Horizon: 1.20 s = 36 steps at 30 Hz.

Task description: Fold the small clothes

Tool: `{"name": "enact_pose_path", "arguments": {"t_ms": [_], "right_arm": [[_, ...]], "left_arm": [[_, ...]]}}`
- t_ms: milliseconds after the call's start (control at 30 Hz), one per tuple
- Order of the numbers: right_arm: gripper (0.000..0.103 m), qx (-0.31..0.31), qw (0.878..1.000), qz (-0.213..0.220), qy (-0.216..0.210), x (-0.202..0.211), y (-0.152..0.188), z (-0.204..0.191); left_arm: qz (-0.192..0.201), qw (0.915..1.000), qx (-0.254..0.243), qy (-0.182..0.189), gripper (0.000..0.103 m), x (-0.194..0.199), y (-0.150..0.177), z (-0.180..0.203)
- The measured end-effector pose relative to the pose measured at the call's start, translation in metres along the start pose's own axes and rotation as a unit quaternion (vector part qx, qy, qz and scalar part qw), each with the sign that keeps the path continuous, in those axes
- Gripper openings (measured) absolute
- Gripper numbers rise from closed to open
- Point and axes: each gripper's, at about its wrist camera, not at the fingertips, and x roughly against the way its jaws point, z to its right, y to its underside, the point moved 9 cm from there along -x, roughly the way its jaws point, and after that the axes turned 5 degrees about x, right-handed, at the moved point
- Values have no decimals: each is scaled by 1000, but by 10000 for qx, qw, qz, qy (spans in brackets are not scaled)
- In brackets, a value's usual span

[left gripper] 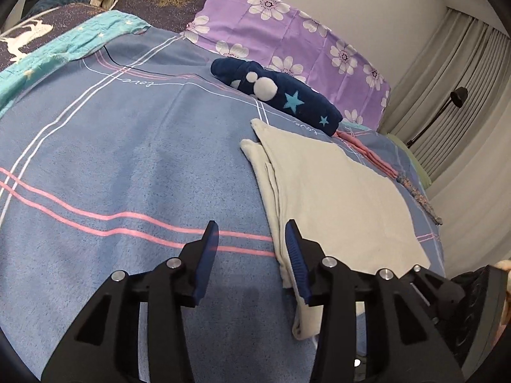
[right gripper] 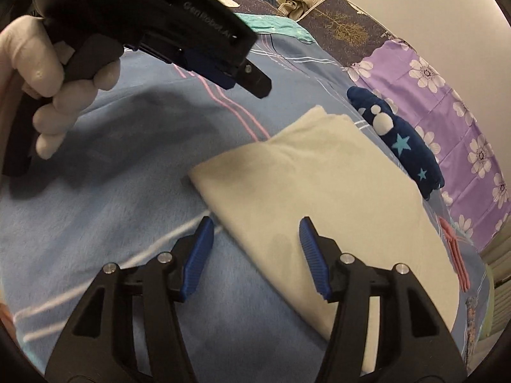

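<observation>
1. We see a cream-white folded cloth of soft fabric [left gripper: 338, 188] lying flat on the blue plush bedspread with pink and white stripes [left gripper: 127, 166]; it has layered edges along its left side in the left wrist view.
2. Our left gripper [left gripper: 252, 233] stands with its jaws apart and nothing pinched; its right blue pad sits over the cloth's left edge, the other over bare bedspread.
3. Our right gripper [right gripper: 255, 226] is likewise spread (no fabric clamped), straddling the cloth's near-left edge.
4. Beyond the cloth lies a navy plush item with white dots and light-blue stars [left gripper: 281, 92], just beside its far corner; behind it lies a purple floral pillow [left gripper: 287, 38].
5. A pink garment [left gripper: 367, 156] peeks out past the cloth's right side.
6. Left of the cloth the bedspread is bare.
</observation>
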Motion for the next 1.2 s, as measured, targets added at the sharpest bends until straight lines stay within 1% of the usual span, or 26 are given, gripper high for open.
{"name": "enact_pose_path", "arguments": {"t_ms": [67, 133, 167, 200, 233, 300, 367, 433, 500, 533, 567, 600, 633, 667, 733, 833, 933, 1033, 1167, 1200], "right_arm": [[56, 47, 9999, 43, 142, -8, -12, 1], [54, 68, 9995, 65, 301, -11, -16, 4], [49, 55, 9994, 60, 331, -14, -18, 5], [47, 9, 9996, 55, 292, -15, -18, 6], [45, -36, 9997, 48, 252, -15, -18, 6], [45, -53, 9996, 42, 260, -14, -18, 7], [45, -78, 9997, 27, 250, -13, -17, 7], [45, -127, 9997, 4, 208, -17, -19, 9], [45, -188, 9996, 4, 188, -22, -22, 12], [45, -206, 9996, 17, 194, -24, -24, 13], [31, -224, 9996, 35, 190, -27, -26, 15], [22, -288, 9995, 49, 148, -30, -28, 18], [14, -383, 9991, 35, 186, -30, -27, 22], [11, -565, 9983, 92, 63, -28, -28, 27], [10, -1080, 9934, 298, -264, -16, -26, 44], [10, -1595, 9845, 573, -446, 5, -23, 71], [10, -1977, 9756, 804, -519, 26, -17, 94], [10, -2297, 9666, 1028, -488, 48, -6, 117], [9, -2872, 9487, 1217, -527, 69, 23, 150], [9, -3060, 9423, 1250, -531, 73, 34, 162]], "left_arm": [[-165, 9994, 157, 255, 46, -8, -9, 3], [-418, 9980, 170, 450, 46, -24, -21, 8], [-541, 9976, 102, 429, 49, -33, -27, 10], [-689, 9971, 4, 335, 53, -46, -33, 11], [-813, 9962, -43, 317, 53, -56, -36, 12], [-1179, 9921, 31, 418, 53, -81, -41, 15], [-1425, 9882, 74, 553, 55, -101, -42, 18], [-1370, 9885, 76, 640, 56, -113, -48, 20], [-1363, 9872, 242, 795, 55, -122, -55, 22], [-1352, 9865, 355, 859, 50, -127, -58, 22], [-1357, 9861, 424, 860, 21, -131, -59, 22], [-1416, 9846, 517, 889, 9, -136, -59, 23], [-1439, 9836, 632, 889, 8, -139, -59, 22], [-1402, 9842, 653, 862, 8, -139, -61, 24], [-1267, 9868, 527, 863, 7, -133, -68, 35], [-1085, 9893, 302, 922, 7, -121, -81, 59], [-918, 9915, 38, 925, 7, -113, -91, 90], [-831, 9918, -108, 965, 7, -109, -97, 119], [-816, 9910, -327, 1011, 7, -111, -99, 160], [-814, 9907, -385, 1019, 7, -112, -99, 171]]}}
